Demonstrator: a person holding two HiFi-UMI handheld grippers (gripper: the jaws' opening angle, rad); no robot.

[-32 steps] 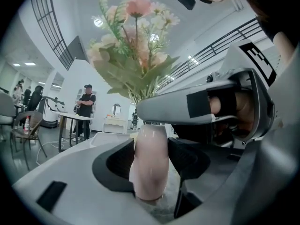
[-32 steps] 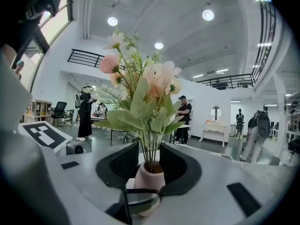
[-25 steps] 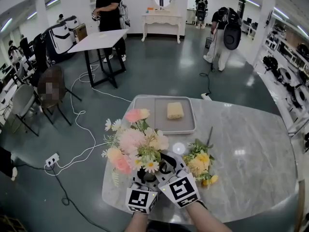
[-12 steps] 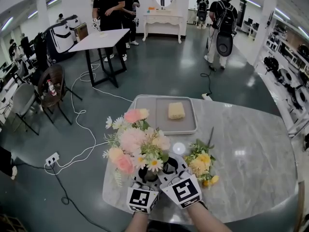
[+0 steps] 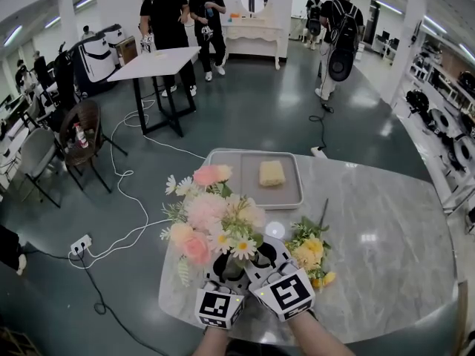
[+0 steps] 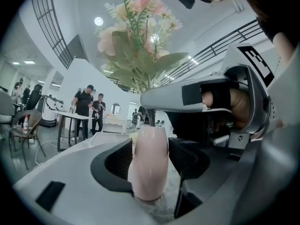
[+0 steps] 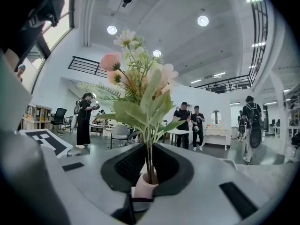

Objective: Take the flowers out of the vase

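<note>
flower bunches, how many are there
2: one pink bunch stands in the vase; a yellow bunch lies on the table, right of it.

In their own view the right tongs [image 7: 149, 165] hide all of the vase [image 7: 143, 187] but its mouth. In the head view the flowers [image 5: 211, 217] and the left tongs [image 5: 225, 267] cover it. The left gripper view's top edge cuts off the flowers' highest sprig.

Head view looks steeply down; 2 gripper views look level, close on the shared vase [image 6: 149, 163].
</note>
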